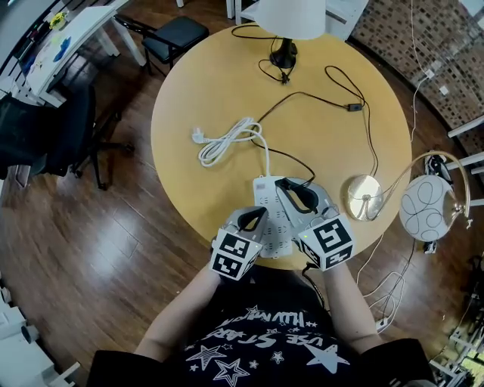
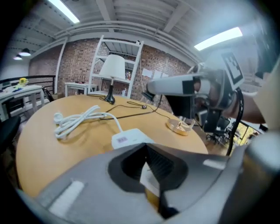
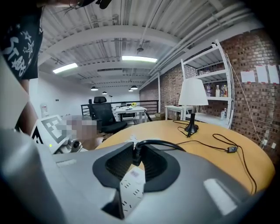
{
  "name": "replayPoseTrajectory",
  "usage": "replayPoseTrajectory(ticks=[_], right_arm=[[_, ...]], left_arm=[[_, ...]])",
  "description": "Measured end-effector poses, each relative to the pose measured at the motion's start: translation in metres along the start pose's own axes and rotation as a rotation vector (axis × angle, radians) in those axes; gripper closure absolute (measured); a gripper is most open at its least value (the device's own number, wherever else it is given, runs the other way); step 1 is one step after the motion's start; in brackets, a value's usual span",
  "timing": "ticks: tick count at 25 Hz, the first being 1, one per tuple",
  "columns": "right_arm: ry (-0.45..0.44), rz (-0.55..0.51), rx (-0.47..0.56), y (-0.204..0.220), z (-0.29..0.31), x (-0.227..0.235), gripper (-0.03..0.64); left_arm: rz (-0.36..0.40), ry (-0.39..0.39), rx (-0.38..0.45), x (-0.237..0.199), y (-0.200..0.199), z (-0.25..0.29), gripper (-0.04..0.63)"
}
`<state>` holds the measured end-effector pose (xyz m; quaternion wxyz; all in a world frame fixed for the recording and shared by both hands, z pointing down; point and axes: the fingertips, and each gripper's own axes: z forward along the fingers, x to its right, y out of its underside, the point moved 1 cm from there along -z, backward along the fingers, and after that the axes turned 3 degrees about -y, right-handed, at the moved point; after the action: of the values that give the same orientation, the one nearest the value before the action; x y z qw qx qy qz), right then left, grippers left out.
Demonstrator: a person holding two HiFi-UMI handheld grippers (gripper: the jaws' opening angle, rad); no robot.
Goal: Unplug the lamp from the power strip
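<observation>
A white power strip (image 1: 275, 228) lies at the near edge of the round table (image 1: 189, 98). The lamp (image 1: 290, 17), with a white shade and a black base, stands at the far side, and its black cord (image 1: 318, 97) runs back to the strip. My right gripper (image 1: 296, 196) is shut on the lamp's black plug (image 3: 136, 152), which sits at the strip (image 3: 131, 183). My left gripper (image 1: 256, 217) is shut on the strip's left edge (image 2: 146, 175). The strip's far end (image 2: 129, 138) shows beyond the left jaws.
The strip's coiled white cable (image 1: 225, 142) lies mid-table. To the right are a gold disc base (image 1: 365, 198) and an arc lamp's round white shade (image 1: 427, 208) past the rim. An inline switch (image 1: 353, 106) sits on the lamp cord. Chairs (image 1: 172, 34) stand at the far left.
</observation>
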<state>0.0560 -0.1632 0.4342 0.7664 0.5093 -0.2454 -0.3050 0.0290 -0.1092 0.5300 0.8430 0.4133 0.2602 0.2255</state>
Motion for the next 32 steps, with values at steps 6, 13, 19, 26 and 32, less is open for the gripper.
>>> replayPoseTrajectory(ticks=[6, 13, 19, 26, 32], right_arm=[[-0.004, 0.02, 0.071, -0.023, -0.015, -0.007, 0.554], [0.0, 0.054, 0.12, -0.035, -0.027, -0.01, 0.554], [0.027, 0.073, 0.121, -0.028, -0.035, -0.007, 0.555], [0.036, 0.083, 0.177, -0.04, -0.048, -0.007, 0.557], [0.059, 0.06, 0.188, -0.043, -0.058, -0.006, 0.558]], left_arm=[[-0.003, -0.069, 0.15, -0.018, -0.052, -0.026, 0.591], [0.007, -0.139, 0.301, -0.029, -0.09, -0.054, 0.591], [-0.003, -0.173, 0.364, -0.031, -0.098, -0.068, 0.591], [0.008, -0.178, 0.452, -0.025, -0.116, -0.09, 0.591], [0.009, -0.166, 0.452, -0.02, -0.114, -0.097, 0.591]])
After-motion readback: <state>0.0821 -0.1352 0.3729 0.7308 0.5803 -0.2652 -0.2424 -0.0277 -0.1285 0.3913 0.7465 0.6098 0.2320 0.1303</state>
